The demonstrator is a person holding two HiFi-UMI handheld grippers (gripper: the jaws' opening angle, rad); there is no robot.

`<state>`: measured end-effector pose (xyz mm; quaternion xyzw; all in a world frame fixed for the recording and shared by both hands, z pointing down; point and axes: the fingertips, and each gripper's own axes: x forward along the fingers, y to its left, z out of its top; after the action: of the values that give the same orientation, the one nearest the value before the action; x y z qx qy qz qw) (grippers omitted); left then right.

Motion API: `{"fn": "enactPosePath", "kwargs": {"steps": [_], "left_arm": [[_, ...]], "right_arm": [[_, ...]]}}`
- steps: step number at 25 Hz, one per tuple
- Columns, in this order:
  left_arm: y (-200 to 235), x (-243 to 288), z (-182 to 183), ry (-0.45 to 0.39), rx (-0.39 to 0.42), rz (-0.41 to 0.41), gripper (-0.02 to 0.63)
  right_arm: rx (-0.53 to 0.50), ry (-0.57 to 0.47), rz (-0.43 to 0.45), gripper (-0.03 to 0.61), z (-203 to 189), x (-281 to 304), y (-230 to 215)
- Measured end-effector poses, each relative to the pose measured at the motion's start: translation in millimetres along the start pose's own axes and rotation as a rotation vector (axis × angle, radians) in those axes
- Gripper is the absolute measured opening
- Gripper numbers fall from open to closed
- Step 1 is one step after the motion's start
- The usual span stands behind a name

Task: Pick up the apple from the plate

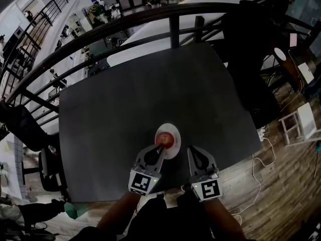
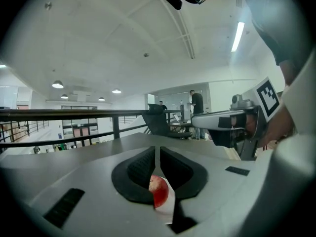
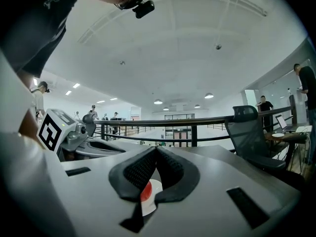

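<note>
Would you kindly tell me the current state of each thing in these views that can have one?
apple: whole, lying on the plate, not gripped.
plate: flat on the table, holding the apple.
left gripper: shut, empty, tips close by the apple.
right gripper: shut, empty, beside the plate.

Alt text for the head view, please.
A red apple sits on a white plate near the close edge of a dark table. The left gripper, shut, points at the apple; the right gripper, shut, is just right of the plate.
</note>
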<state>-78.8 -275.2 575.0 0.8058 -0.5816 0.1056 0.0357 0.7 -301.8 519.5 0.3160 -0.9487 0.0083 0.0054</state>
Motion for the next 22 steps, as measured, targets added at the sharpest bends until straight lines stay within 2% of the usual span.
{"fn": "enactPosePath", "kwargs": {"steps": [3,5,9,14,19,22], "left_arm": [[0.5,5.2,-9.4,0.011,-0.016,0.024,0.045],[1.6,8.5,-15.1,0.023,-0.030,0.037,0.151],[11.4,14.1,-26.2,0.049,-0.030,0.056,0.223],[12.1,28.8,-54.8,0.113,-0.050,0.034,0.333],[13.2,46.4,-91.3,0.235,-0.029,-0.031,0.387],[11.0,54.0,-101.6,0.273,-0.042,-0.051,0.402]], "right_arm": [[0.016,0.024,0.003,0.023,-8.7,0.7,-3.3],[0.020,0.037,0.003,0.023,-13.4,1.3,-5.6],[0.027,0.049,0.005,0.023,-19.1,6.1,-6.4],[0.043,0.064,-0.008,0.023,-23.3,2.1,-12.5],[0.039,0.078,-0.007,0.023,-37.9,1.5,-19.9],[0.045,0.096,-0.015,0.023,-44.7,-2.9,-26.9]]}}
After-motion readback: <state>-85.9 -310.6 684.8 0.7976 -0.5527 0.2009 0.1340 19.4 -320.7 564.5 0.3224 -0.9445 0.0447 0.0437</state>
